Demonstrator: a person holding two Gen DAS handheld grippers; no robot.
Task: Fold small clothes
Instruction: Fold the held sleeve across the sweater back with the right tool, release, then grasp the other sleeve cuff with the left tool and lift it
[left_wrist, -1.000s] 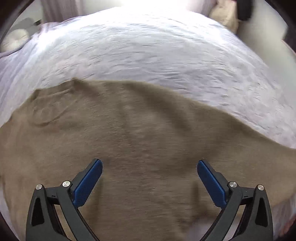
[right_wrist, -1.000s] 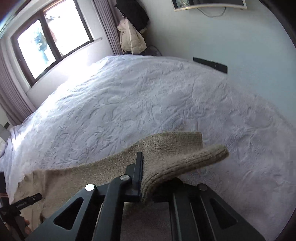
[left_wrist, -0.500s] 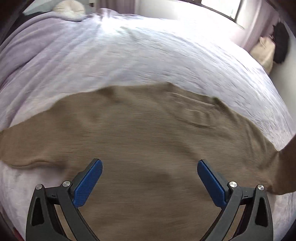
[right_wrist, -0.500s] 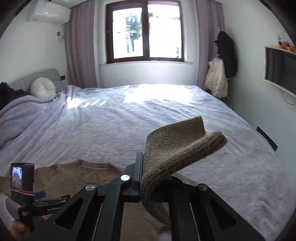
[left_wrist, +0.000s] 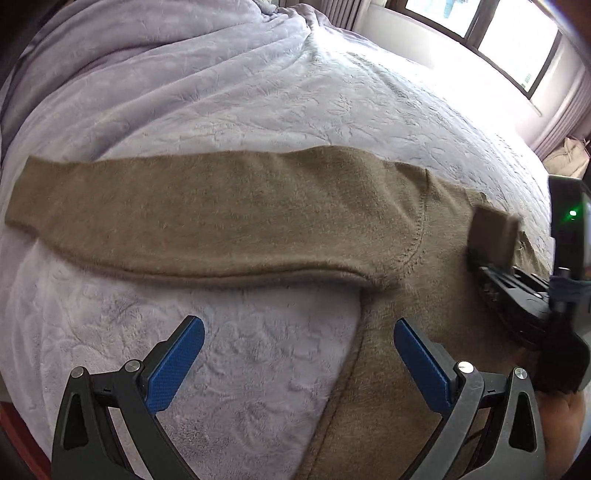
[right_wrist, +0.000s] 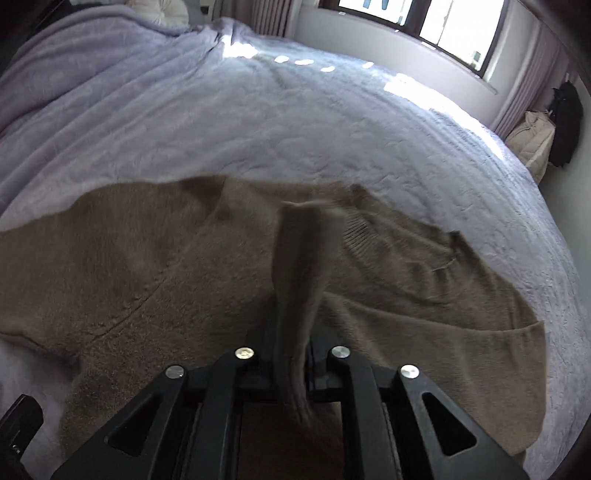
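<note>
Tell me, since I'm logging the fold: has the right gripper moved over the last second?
Yes. The right gripper, shut on the sweater cuff, swung toward the window and over the sweater.

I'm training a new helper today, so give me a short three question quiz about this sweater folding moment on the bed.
1. True or false: the left gripper is holding the sweater.
2. What does the right gripper clamp? A) a pillow B) a sweater cuff C) the blanket
3. Fill in: the left sleeve lies stretched flat on the ____.

Key: 1 false, its jaws are open and empty. 2 B. 3 blanket.
</note>
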